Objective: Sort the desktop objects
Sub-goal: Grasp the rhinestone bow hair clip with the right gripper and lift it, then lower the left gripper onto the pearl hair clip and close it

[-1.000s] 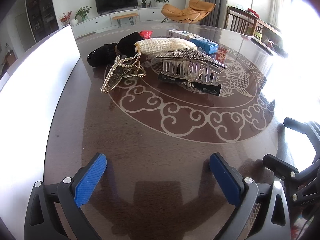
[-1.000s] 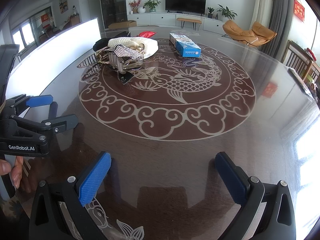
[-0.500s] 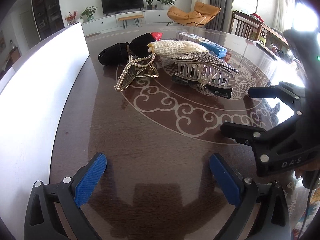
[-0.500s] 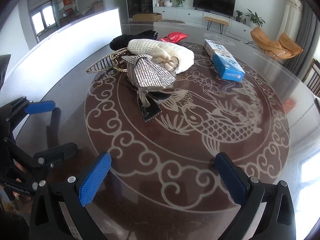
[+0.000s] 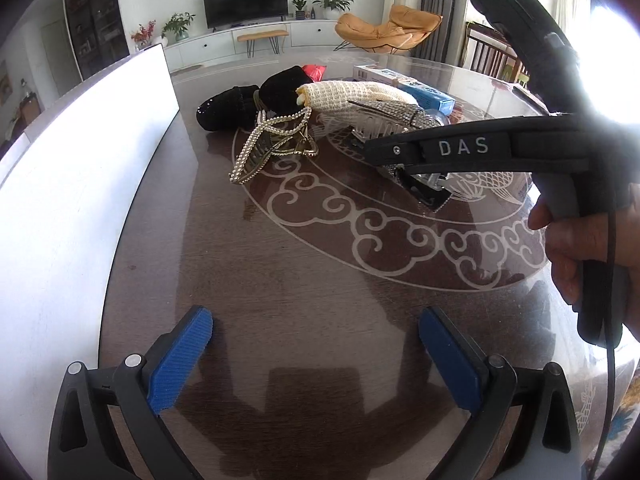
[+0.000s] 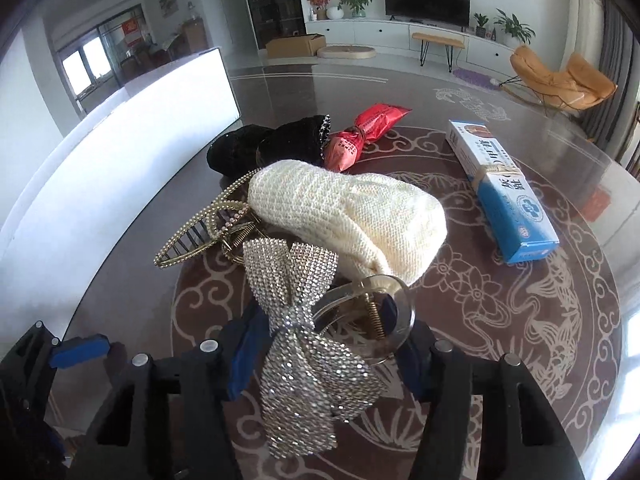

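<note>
Right gripper [image 6: 324,364] closing around rhinestone bow hair claw [image 6: 316,340], claw between blue fingers [image 6: 244,356], contact on pads not clear. Claw on patterned counter [image 6: 520,320], just in front of cream knitted pouch [image 6: 352,216], beside gold pearl claw [image 6: 200,236]. Blue box [image 6: 504,188] well apart to right. Left gripper [image 5: 316,356] wide open over bare counter, holding nothing.

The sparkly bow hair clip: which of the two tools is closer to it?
The right. The right tool has its jaws closing around the bow hair clip, which sits between them. The left tool hangs open over bare table, well short of the clip.
</note>
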